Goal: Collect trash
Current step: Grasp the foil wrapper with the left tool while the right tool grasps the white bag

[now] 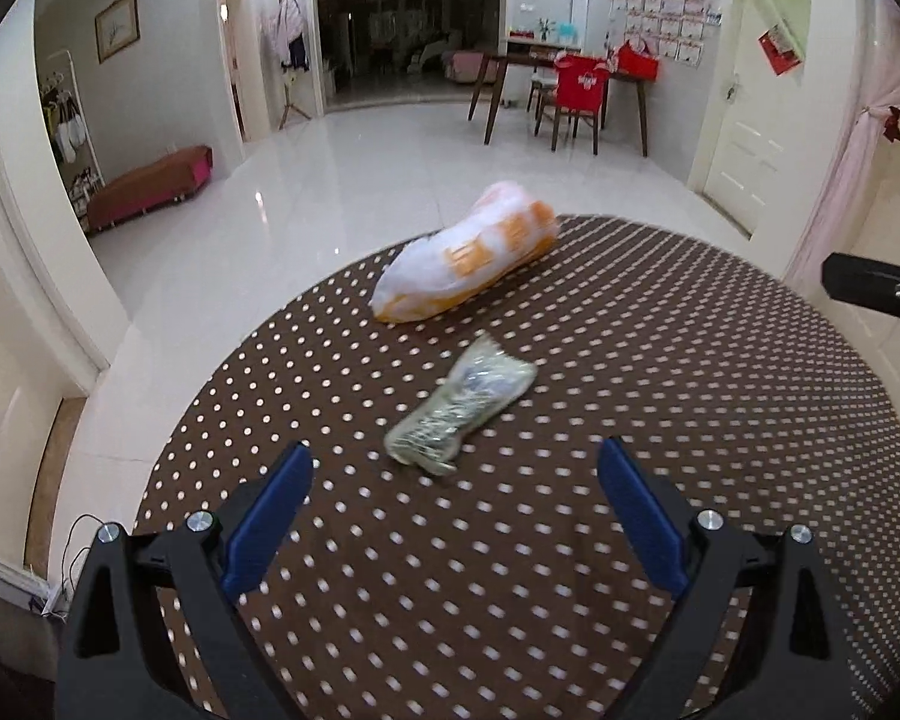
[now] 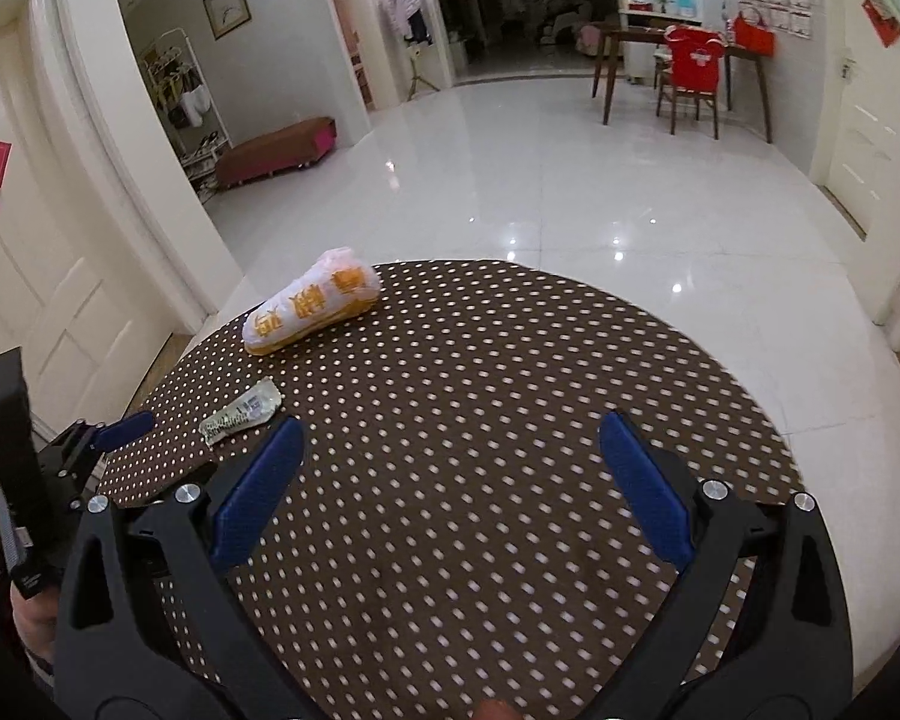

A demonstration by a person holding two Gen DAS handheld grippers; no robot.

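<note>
Two pieces of trash lie on the dotted bench (image 1: 660,360): a clear crumpled wrapper (image 1: 459,414) just ahead of the left gripper (image 1: 453,474), an orange-and-white bag (image 1: 468,255) farther off. Both grippers' jaws gape wide, empty; the right gripper (image 2: 450,444) hovers aside. The thin, slick wrapper could slip from a shallow pinch.

Left gripper (image 1: 453,468) and right gripper (image 2: 450,438) are both showing matte black angular frames with triangular cut-outs, each carrying two blue, ribbed, paddle-shaped pads (image 1: 270,519) on its fingers. Round silver screw heads (image 1: 201,520) are marking the pivot joints. A patch of the person's skin (image 2: 33,615) is showing beside a black handle block (image 2: 15,468).
</note>
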